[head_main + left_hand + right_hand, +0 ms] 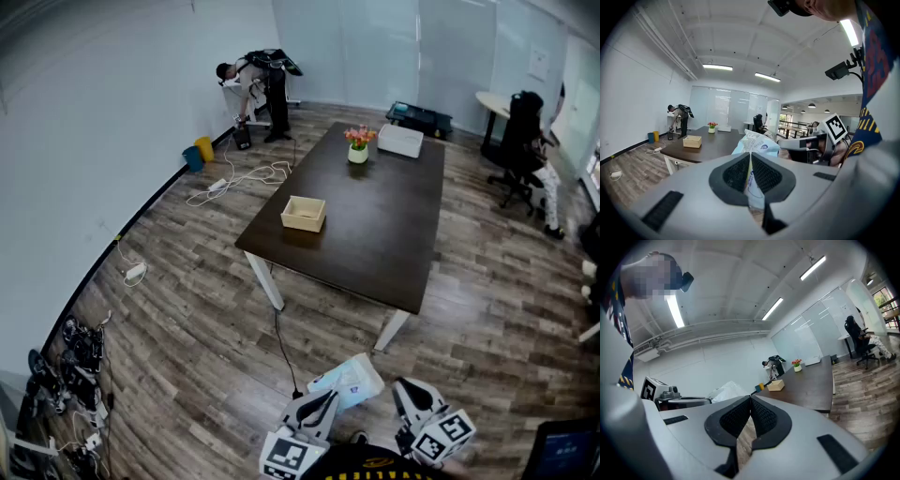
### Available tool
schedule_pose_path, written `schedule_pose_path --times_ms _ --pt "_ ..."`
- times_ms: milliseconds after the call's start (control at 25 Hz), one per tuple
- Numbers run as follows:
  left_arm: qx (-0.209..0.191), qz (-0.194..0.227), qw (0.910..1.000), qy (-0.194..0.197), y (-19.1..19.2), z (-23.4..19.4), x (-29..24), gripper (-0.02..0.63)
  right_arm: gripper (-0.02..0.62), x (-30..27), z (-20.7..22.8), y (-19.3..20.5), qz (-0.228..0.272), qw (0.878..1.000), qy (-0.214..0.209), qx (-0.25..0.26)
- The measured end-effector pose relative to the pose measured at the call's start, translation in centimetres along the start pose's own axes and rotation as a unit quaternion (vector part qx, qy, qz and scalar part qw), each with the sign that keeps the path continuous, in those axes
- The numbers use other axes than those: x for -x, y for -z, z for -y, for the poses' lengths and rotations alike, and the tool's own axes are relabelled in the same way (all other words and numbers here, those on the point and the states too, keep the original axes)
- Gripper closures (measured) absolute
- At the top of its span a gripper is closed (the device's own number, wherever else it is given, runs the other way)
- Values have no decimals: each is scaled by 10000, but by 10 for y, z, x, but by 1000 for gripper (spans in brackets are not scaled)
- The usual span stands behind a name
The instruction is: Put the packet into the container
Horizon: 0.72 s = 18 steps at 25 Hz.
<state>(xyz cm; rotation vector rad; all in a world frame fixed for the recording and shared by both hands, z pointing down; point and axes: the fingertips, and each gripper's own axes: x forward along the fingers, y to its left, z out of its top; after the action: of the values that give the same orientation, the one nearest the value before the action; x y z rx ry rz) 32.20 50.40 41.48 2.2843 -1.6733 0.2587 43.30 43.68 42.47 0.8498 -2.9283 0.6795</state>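
Carry step: packet [349, 382] was held well short of the table [394, 253], nothing placed yet.
The left gripper [325, 400] was clamped nearly closed on the packet's lower edge, with the bag standing up out of the jaws. The right gripper [409, 392] was closed on nothing. The container [304, 213], an open box, was sitting near the table's left edge, well apart from both grippers. Next move, as judged: the packet has to be walked to the table, brought over the box opening and let go there. The overall layout and the gap to the box were given only by the head view. The pinch on the packet was shown only by the left gripper view, and the empty closed jaws only by the right gripper view.
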Motion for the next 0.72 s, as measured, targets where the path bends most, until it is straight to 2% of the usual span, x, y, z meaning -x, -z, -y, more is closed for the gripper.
schedule_pose_path --times_ms 280,440,720 --pt "-76 -44 9999 -142 -4 -3 -4 595 584 -3 4 0 -27 9999 -142 -51" --pt "-148 -102 9995 -268 -1 -8 -6 595 584 -2 7 -6 136 9998 -142 -27" --pt "-80 -76 9989 -450 7 -48 -15 595 583 -24 7 -5 142 9997 -176 53"
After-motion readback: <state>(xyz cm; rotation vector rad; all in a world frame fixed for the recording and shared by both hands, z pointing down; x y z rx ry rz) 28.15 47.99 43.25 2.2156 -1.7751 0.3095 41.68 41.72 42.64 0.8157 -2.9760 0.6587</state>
